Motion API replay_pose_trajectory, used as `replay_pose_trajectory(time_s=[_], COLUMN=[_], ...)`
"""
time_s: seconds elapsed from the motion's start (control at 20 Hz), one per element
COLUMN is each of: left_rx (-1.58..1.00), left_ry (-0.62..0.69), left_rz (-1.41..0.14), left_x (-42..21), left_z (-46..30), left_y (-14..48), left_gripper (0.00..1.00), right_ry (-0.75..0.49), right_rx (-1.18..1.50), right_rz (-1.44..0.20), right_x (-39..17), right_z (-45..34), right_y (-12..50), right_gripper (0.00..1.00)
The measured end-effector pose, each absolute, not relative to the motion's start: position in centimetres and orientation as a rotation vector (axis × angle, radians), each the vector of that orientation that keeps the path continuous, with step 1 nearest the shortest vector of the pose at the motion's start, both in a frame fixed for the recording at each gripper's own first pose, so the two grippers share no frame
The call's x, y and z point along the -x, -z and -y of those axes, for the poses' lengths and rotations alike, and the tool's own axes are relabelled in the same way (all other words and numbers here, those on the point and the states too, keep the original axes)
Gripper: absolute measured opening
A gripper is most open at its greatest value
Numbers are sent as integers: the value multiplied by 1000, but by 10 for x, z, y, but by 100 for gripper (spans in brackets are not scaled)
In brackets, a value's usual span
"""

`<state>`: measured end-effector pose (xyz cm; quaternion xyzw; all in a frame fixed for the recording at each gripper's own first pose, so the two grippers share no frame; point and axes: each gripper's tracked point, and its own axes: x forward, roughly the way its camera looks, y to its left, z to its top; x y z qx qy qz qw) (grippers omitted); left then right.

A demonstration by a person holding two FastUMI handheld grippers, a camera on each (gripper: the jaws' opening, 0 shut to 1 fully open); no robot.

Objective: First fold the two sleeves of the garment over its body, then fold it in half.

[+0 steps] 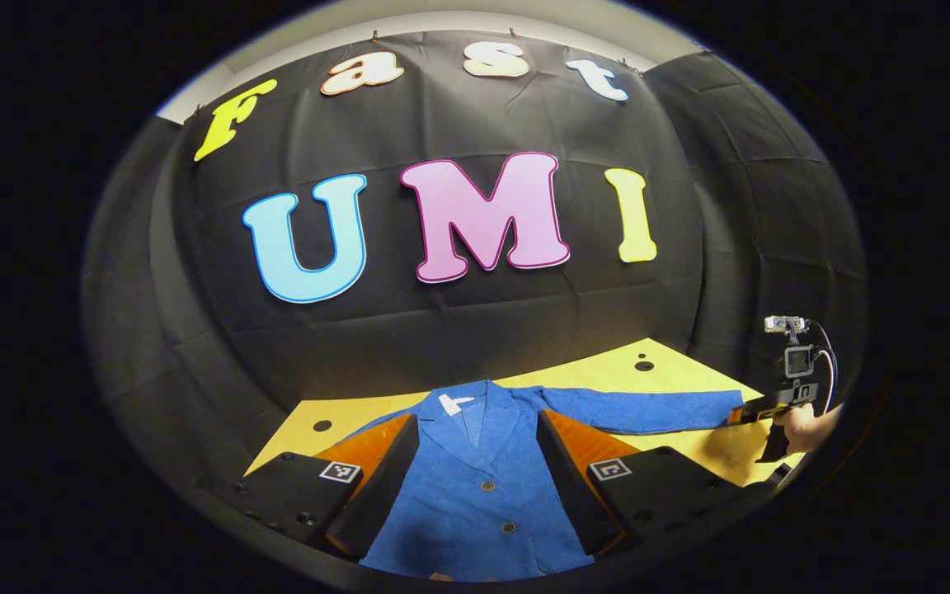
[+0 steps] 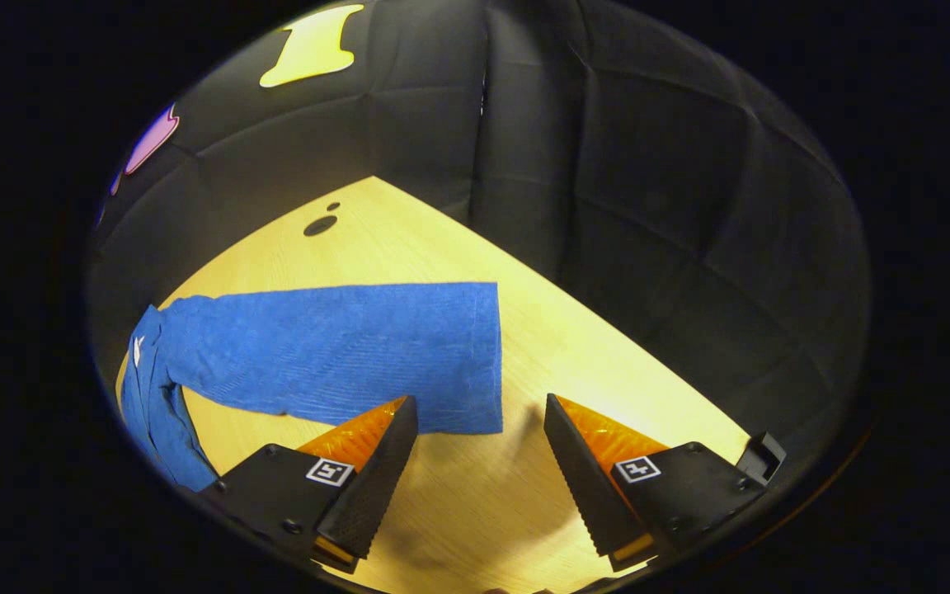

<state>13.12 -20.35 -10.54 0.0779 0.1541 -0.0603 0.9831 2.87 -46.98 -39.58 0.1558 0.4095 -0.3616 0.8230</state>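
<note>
A blue button-front jacket (image 1: 475,495) lies flat on the wooden table (image 1: 607,371), collar at the far end. My left gripper (image 1: 477,419) hovers open over its chest, one finger on each side of the button line. One sleeve (image 1: 640,408) stretches straight out to the right. At its end is my right gripper (image 1: 739,412), held by a hand (image 1: 809,429). In the right gripper view, the sleeve (image 2: 326,346) ends in a cuff (image 2: 483,363). My right gripper (image 2: 479,404) stands open just above it, the cuff's lower corner between its fingers.
Black cloth walls close in the table at the back and right side. Dark round holes (image 1: 644,365) (image 2: 320,224) mark the tabletop near the far edge. Bare wood (image 2: 607,355) lies beyond the cuff.
</note>
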Motion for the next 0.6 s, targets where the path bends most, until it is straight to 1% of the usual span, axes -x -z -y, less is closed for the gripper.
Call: replay_pose_trajectory(time_s=[0.05, 0.1, 0.15, 0.2, 0.25, 0.3, 0.35, 0.4, 0.55, 0.6], left_rx=[-159, -161, -160, -158, -154, -149, -144, -142, -123, -120], left_ry=[123, 120, 114, 111, 107, 104, 100, 94, 76, 70], left_rz=[-307, -302, -297, -296, -297, -300, -307, -314, -333, -333], left_x=[-132, -134, -135, -134, -134, -134, -132, -131, -124, -123], left_z=[204, 203, 202, 202, 202, 202, 201, 199, 195, 194], left_y=[106, 104, 103, 103, 104, 106, 109, 112, 117, 116], left_gripper=[83, 83, 83, 83, 83, 83, 83, 83, 83, 83], right_ry=[766, 757, 760, 766, 765, 757, 751, 738, 726, 720], right_rx=[-320, -321, -321, -329, -336, -347, -354, -355, -378, -373], right_rz=[-862, -881, -869, -875, -875, -883, -892, -896, -920, -925], right_x=[-30, -27, -30, -29, -32, -31, -34, -38, -50, -52], right_z=[470, 468, 469, 469, 470, 470, 470, 470, 467, 468], right_y=[400, 400, 399, 399, 396, 396, 396, 397, 399, 399], right_gripper=[100, 93, 99, 93, 99, 96, 70, 63, 14, 10])
